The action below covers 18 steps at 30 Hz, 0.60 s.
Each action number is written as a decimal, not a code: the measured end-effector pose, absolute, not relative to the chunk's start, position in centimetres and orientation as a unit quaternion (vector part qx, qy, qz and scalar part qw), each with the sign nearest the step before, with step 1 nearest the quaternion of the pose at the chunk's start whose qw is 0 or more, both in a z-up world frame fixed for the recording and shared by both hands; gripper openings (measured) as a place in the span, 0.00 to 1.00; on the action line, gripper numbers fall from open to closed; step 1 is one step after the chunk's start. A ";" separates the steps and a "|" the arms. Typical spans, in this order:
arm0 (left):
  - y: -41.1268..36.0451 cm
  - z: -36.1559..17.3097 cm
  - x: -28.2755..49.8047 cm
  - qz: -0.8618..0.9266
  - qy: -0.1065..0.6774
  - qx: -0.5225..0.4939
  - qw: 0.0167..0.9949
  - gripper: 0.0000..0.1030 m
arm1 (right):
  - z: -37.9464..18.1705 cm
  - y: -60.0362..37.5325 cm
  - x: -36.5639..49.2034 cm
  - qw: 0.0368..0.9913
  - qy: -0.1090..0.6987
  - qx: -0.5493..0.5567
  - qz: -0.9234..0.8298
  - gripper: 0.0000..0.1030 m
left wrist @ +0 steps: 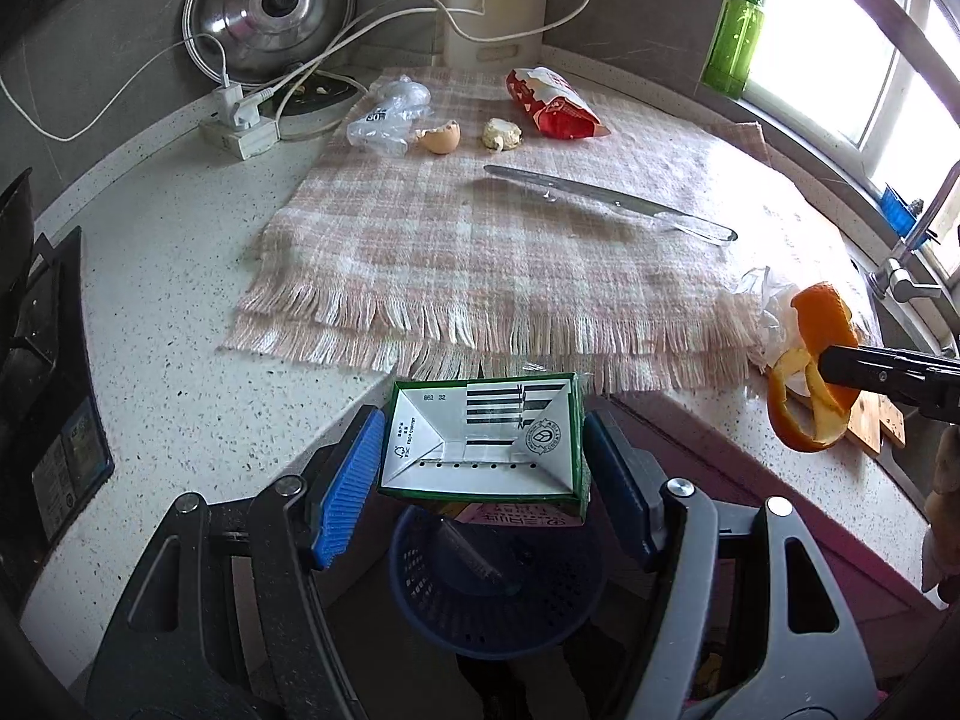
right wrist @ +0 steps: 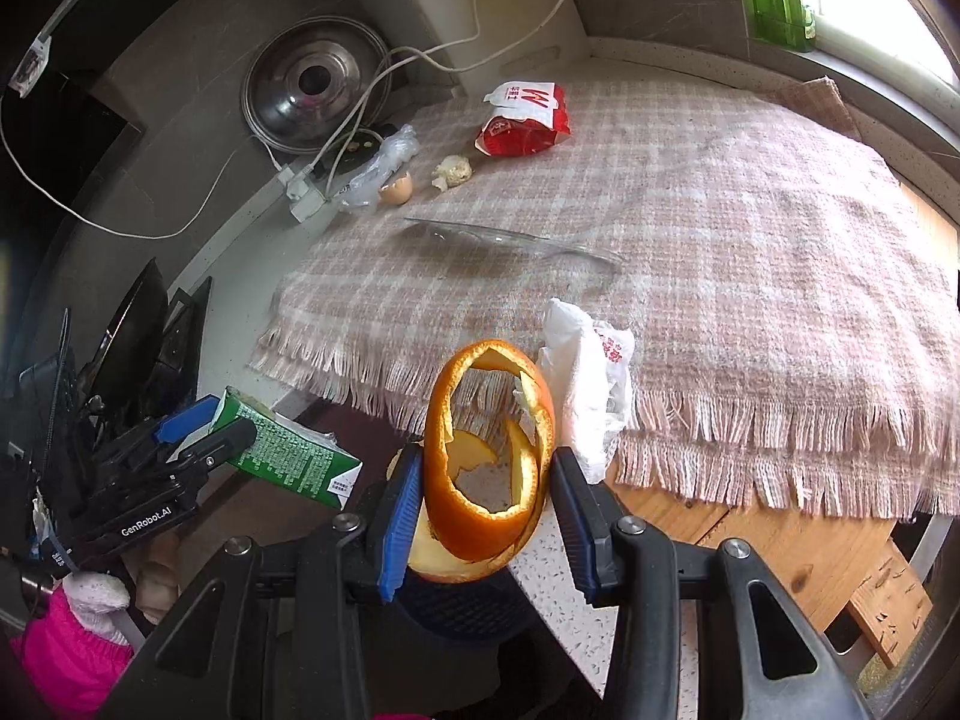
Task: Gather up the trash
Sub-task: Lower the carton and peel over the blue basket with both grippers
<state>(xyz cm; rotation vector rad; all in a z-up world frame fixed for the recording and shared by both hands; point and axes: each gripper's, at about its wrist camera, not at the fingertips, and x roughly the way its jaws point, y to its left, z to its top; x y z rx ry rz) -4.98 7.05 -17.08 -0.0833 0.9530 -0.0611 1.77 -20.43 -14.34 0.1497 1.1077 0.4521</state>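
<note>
Left gripper (left wrist: 483, 468) is clamped on the green carton (left wrist: 480, 438), held directly above the blue basket (left wrist: 498, 594) with its long axis across the jaws, while the right gripper (right wrist: 486, 480), clenched on orange peel (right wrist: 489, 456), is kept beside the basket's rim.

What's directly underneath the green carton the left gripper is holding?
Under the green carton, held by the left gripper, a blue perforated basket stands on the floor. Something dark lies inside; the carton covers the basket's far rim.
</note>
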 end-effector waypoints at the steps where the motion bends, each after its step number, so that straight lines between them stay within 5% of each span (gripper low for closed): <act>1: 7.0 -17.4 -5.1 -0.030 0.461 -0.040 0.886 0.68 | -14.5 -20.3 1.6 0.823 0.522 0.070 0.214 0.42; 18: 7.1 -19.6 -6.2 -0.035 0.479 -0.042 0.876 0.68 | -15.8 -19.2 0.5 0.816 0.532 0.057 0.219 0.43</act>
